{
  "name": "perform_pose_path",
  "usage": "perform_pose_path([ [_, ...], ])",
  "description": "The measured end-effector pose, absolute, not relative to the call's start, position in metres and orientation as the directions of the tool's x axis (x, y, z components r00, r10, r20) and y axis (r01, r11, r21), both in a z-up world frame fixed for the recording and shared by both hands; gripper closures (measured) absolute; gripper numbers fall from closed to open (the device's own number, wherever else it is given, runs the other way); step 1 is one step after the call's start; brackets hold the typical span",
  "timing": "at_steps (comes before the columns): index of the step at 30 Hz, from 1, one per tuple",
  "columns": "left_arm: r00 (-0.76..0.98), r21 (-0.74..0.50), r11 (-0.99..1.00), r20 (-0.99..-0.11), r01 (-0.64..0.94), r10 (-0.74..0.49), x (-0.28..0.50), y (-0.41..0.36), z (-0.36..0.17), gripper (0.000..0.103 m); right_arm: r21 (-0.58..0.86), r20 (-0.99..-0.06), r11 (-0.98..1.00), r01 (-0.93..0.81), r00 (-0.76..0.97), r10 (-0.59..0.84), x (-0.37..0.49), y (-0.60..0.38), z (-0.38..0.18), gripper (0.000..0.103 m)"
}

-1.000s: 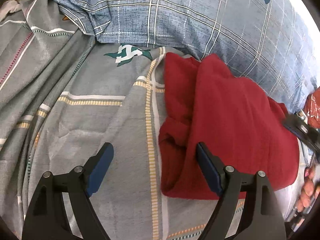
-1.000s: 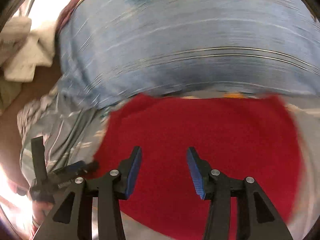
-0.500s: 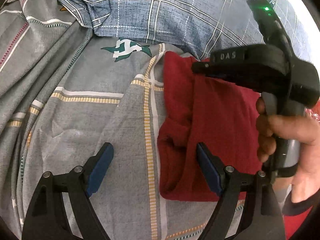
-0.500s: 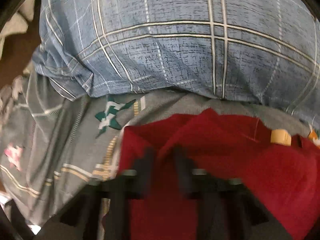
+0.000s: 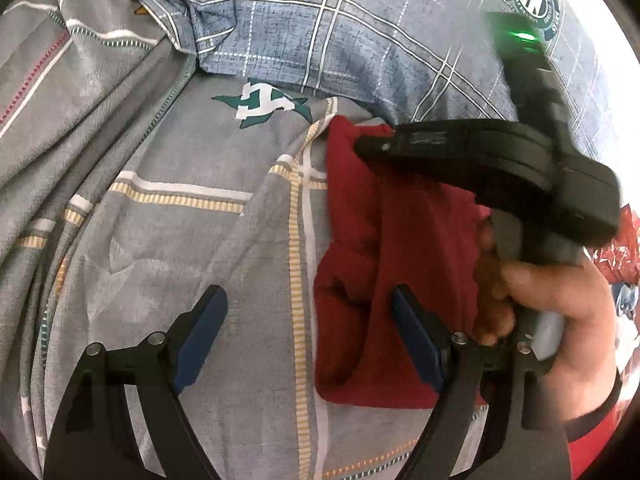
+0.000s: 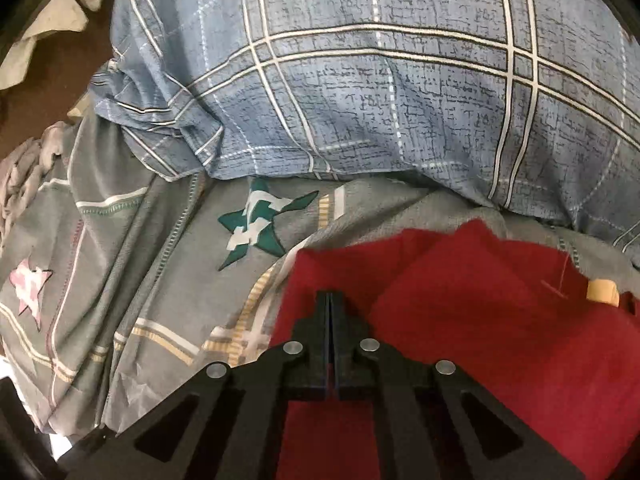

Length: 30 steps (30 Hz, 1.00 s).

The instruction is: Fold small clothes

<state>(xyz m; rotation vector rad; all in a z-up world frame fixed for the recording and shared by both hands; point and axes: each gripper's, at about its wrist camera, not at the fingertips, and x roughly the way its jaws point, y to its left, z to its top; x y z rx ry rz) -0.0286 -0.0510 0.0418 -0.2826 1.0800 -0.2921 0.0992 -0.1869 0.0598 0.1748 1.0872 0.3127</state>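
Right tool (image 6: 329, 300) (jaws together) at red garment's (image 6: 480, 320) far corner

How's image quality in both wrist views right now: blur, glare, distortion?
Left wrist: strong fisheye bowing, blown-out white glare at the upper right edge, the right gripper and its green light smeared, red cloth and left gripper sharp. Right wrist: sharp overall, blue plaid pillow bulged by the lens, dark vignette in the corners, no glare.

Right claw (image 6: 328, 300) shut, tips at red garment (image 6: 460, 308) far edge; grey sheet (image 6: 160, 280) beneath.
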Motion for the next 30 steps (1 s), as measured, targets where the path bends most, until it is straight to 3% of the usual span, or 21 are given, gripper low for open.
perform_pose_path([
  [2,0.447,-0.366,0.926,-0.815,0.096,-0.368,-0.029,-0.051,0.043,0.019,0.347,-0.819,0.926,-0.149,0.432,0.376,0.093,-0.194,0.070,0.076],
  [4,0.450,-0.354,0.930,-0.817,0.099,-0.359,-0.029,-0.053,0.042,0.019,0.386,-0.802,0.912,-0.142,0.437,0.408,0.087,-0.199,0.082,0.046],
  [7,0.447,-0.349,0.932,-0.821,0.099,-0.355,-0.029,-0.054,0.040,0.019,0.257,-0.841,0.953,-0.158,0.449,0.301,0.084,-0.189,0.098,0.035],
  [10,0.445,-0.353,0.931,-0.821,0.097,-0.357,-0.030,-0.053,0.040,0.019,0.123,-0.888,0.978,-0.168,0.422,0.184,0.086,-0.175,0.095,0.033],
  [14,0.446,-0.352,0.931,-0.821,0.095,-0.356,-0.027,-0.054,0.038,0.019,0.060,-0.919,0.984,-0.167,0.377,0.120,0.098,-0.160,0.068,0.031],
  [15,0.445,-0.353,0.931,-0.821,0.096,-0.357,-0.026,-0.054,0.038,0.019,0.031,-0.917,0.985,-0.171,0.386,0.096,0.100,-0.157,0.063,0.031],
  [17,0.446,-0.361,0.928,-0.818,0.094,-0.363,-0.027,-0.053,0.038,0.019,-0.014,-0.908,0.983,-0.184,0.413,0.065,0.099,-0.155,0.059,0.042],
  [19,0.448,-0.370,0.924,-0.814,0.093,-0.371,-0.026,-0.053,0.039,0.019,-0.017,-0.895,0.983,-0.182,0.440,0.066,0.095,-0.164,0.063,0.078],
  [20,0.450,-0.373,0.923,-0.811,0.095,-0.374,-0.024,-0.054,0.040,0.019,0.029,-0.890,0.982,-0.187,0.442,0.110,0.093,-0.170,0.066,0.084],
  [30,0.493,-0.394,0.897,-0.751,0.201,-0.440,-0.009,-0.084,0.053,0.022,0.285,-0.814,0.947,-0.148,0.484,0.321,0.067,-0.235,0.090,0.087],
])
